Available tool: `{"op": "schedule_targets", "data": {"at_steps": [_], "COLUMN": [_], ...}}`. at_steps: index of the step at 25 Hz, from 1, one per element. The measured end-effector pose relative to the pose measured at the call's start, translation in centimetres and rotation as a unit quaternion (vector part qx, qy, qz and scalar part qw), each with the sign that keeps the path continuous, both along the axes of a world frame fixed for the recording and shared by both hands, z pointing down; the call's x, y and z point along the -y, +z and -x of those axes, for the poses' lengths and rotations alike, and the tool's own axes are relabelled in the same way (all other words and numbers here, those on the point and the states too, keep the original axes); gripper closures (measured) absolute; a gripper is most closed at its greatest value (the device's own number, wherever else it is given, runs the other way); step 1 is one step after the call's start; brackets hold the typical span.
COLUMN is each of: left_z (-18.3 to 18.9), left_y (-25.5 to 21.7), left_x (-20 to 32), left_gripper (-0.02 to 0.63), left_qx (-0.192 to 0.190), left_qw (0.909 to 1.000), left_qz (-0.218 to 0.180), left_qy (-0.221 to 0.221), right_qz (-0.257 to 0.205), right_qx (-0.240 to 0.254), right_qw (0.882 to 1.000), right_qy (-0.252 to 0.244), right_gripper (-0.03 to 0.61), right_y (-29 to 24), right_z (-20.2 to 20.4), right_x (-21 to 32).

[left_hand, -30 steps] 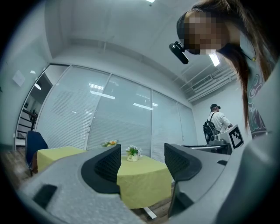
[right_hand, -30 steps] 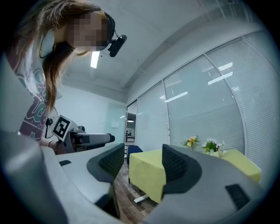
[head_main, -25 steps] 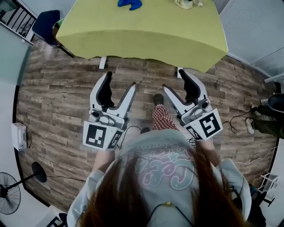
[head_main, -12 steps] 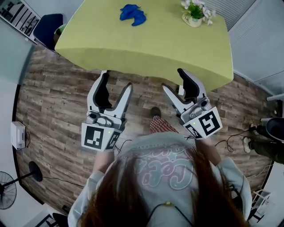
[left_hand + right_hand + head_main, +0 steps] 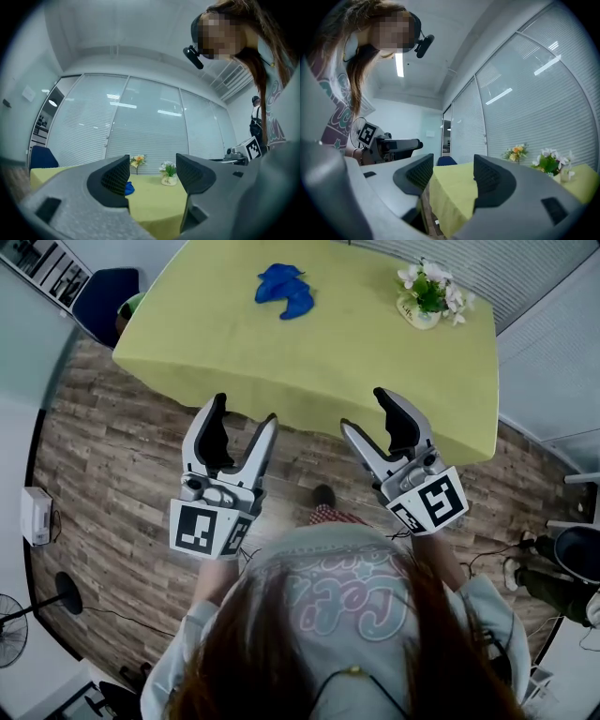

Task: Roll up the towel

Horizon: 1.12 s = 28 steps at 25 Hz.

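The yellow-green worktop (image 5: 328, 362) lies ahead of both tools. The left hand-held gripper (image 5: 244, 413) and right hand-held gripper (image 5: 364, 411) hover before its near edge, jaws apart and empty. The crumpled blue towel (image 5: 286, 289) lies well beyond the left one, the flower pot (image 5: 427, 298) beyond the right.

Matt cloth tablecloth (image 5: 309, 362) (yellow-green), wood-plank floor (image 5: 103, 484), crumpled towel (image 5: 286, 289)

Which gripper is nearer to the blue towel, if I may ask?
Left. The left gripper hangs open short of the table, nearly in line with the blue towel; the right gripper, also open, sits further to the towel's right.
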<state>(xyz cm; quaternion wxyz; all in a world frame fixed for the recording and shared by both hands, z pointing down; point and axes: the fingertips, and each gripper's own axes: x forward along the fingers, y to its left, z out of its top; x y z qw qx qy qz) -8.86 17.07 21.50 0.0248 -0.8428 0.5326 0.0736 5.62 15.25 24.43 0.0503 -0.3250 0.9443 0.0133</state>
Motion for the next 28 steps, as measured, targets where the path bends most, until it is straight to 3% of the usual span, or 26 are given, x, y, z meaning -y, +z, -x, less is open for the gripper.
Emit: {"op": "schedule_targets", "data": {"at_steps": [13,20,28], "left_z": [-1.9,-1.5,-0.7], "left_y": [0.9,1.6,1.8], "left_x": [6.9,6.8,7.5], "left_gripper": [0.334,0.334,0.334], "left_qx": [-0.003,0.010,0.013], "left_qw": [0.9989,0.9974,0.9964], "left_qz": [0.006,0.022,0.022], "left_qy": [-0.045,-0.068,-0.081], "right_qz": [0.007,0.023,0.009], "right_qx": [0.000,0.003,-0.003], "right_qw": [0.999,0.998,0.998], "right_qy": [-0.031,-0.056,-0.058], "right_gripper": [0.322,0.322,0.322], "right_y": [1.0,2.4,2.4], "right_z": [-2.8,-2.2,-1.9], "right_x": [7.7,8.0,8.7]}}
